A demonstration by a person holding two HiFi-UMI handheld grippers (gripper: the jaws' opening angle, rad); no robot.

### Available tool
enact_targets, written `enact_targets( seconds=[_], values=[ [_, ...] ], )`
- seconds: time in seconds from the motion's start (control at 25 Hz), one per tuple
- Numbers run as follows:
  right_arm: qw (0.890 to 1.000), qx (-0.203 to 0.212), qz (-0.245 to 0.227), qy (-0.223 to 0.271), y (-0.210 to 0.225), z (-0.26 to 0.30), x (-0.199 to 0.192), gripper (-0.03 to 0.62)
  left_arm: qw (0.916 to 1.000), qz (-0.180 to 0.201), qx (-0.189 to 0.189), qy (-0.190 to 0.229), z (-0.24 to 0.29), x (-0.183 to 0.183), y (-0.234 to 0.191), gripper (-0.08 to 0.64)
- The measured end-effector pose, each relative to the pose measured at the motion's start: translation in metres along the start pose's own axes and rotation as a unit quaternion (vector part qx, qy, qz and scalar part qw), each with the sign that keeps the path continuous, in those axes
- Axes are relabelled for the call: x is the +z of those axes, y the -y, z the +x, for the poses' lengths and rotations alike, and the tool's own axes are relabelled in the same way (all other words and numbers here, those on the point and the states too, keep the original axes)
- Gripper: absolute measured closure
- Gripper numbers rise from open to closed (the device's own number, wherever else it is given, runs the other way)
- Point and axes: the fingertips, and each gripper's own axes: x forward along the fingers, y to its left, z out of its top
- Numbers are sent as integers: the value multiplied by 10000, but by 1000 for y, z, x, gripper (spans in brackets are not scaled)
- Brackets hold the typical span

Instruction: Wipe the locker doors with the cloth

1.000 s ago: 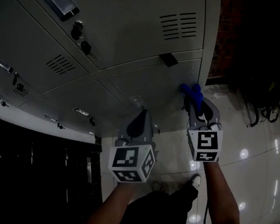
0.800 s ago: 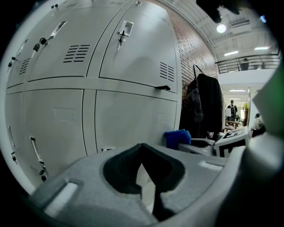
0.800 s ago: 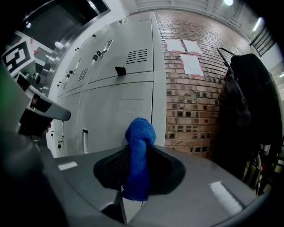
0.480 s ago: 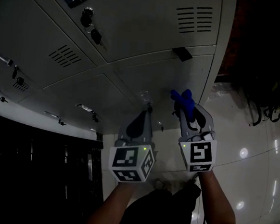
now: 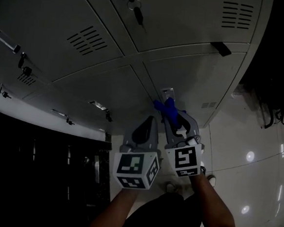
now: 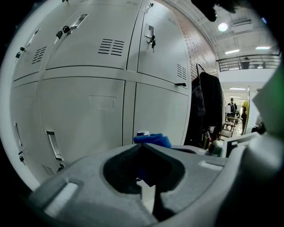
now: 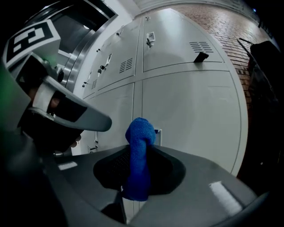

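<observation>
Head view first: both grippers are up in front of the grey locker doors (image 5: pixel 197 27), side by side and just about touching. The left gripper (image 5: pixel 148 121) sits low and centre, and the right gripper (image 5: pixel 173 119) is just beside it with the blue cloth (image 5: pixel 165 107) sticking out of its tip. The cloth is right up at a lower door, by a small label frame (image 5: pixel 167 92); whether it actually touches the metal is not clear from here. A bunch of keys (image 5: pixel 136 11) hangs from a lock higher up, and the glossy floor (image 5: pixel 251 129) shines on the right.

Over to the left gripper view: the left gripper (image 6: pixel 142 145) has its jaws clenched tip to tip with nothing between them. The cloth (image 6: pixel 153 140) peeks over just behind, against the locker doors (image 6: pixel 84 111). A dark coat (image 6: pixel 208 104) hangs off to the right.

And the right gripper view: the right gripper (image 7: pixel 141 147) is clamped on the cloth (image 7: pixel 137 164), which stands upright between the jaws, its rolled top rising above them. The locker doors (image 7: pixel 191 106) fill the background.
</observation>
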Motion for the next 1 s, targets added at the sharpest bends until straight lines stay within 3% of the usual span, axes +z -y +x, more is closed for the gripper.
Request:
enact_targets(
  seconds=[0.4,1.0],
  values=[
    [9998,-106,47,-153,-3,23,-28,509,9997,99,-199,-129,8,-23,-14,557],
    [9976,-673,104,-119,87,-17,-41,509,9981,305,-512,-170,46,-23,47,557]
  ],
)
